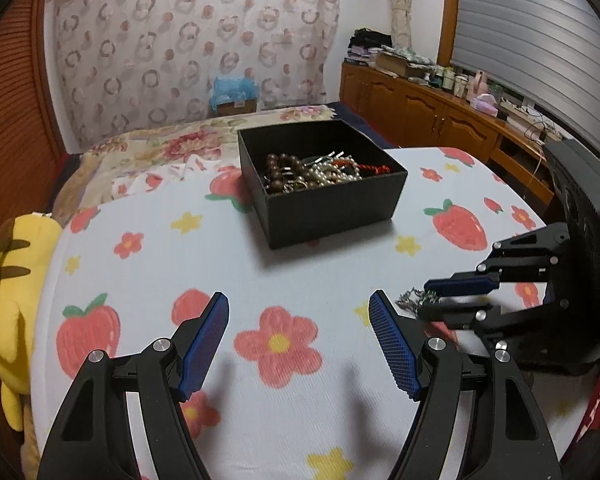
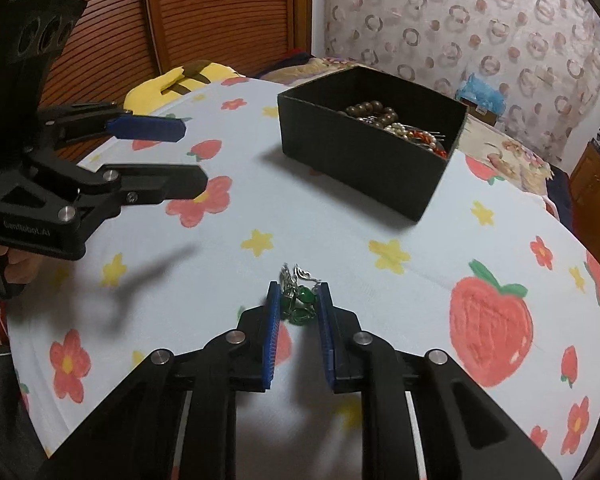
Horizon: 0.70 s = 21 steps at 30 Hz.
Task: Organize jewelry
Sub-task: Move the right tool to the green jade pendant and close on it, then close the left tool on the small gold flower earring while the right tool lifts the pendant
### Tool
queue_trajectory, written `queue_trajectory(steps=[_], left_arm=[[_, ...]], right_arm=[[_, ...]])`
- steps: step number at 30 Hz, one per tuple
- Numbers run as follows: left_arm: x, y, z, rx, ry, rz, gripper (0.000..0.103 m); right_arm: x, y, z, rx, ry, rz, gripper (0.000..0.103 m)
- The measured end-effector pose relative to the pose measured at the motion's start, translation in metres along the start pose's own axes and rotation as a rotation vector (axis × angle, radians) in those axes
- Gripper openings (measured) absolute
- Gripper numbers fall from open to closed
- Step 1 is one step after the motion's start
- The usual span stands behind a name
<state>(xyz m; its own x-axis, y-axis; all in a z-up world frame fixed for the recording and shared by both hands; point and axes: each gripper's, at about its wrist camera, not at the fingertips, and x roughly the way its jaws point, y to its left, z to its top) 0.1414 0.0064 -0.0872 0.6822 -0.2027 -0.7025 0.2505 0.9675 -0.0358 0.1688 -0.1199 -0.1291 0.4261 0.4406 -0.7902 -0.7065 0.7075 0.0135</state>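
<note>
Between right hand-held gripper (image 2: 296,300) pads, seemingly pinched: green-stoned jewelry (image 2: 300,304).

Black open-topped box (image 2: 364,160) sits upright on the flower-print tabletop toward its far edge; holds tangled brown bead bracelet (image 2: 370,110), pearl strand (image 1: 336,172), red cord piece. Green-stone silver jewelry piece (image 2: 300,300) is pinched near the front edge.
</note>
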Motion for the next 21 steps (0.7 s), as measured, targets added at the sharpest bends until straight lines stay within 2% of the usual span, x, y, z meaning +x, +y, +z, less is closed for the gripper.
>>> queue_trajectory(steps=[12,21], left_arm=[[0.0,-0.036,-0.014,0.047,0.03,-0.048,0.07],[0.003,-0.069,-0.022,0.088,0.05,-0.111,0.07]], right_arm=[[-0.05,-0.028,-0.019,0.086,-0.083,-0.046,0.02],[-0.064,-0.044,-0.038,0.129,-0.098,-0.076,0.02]])
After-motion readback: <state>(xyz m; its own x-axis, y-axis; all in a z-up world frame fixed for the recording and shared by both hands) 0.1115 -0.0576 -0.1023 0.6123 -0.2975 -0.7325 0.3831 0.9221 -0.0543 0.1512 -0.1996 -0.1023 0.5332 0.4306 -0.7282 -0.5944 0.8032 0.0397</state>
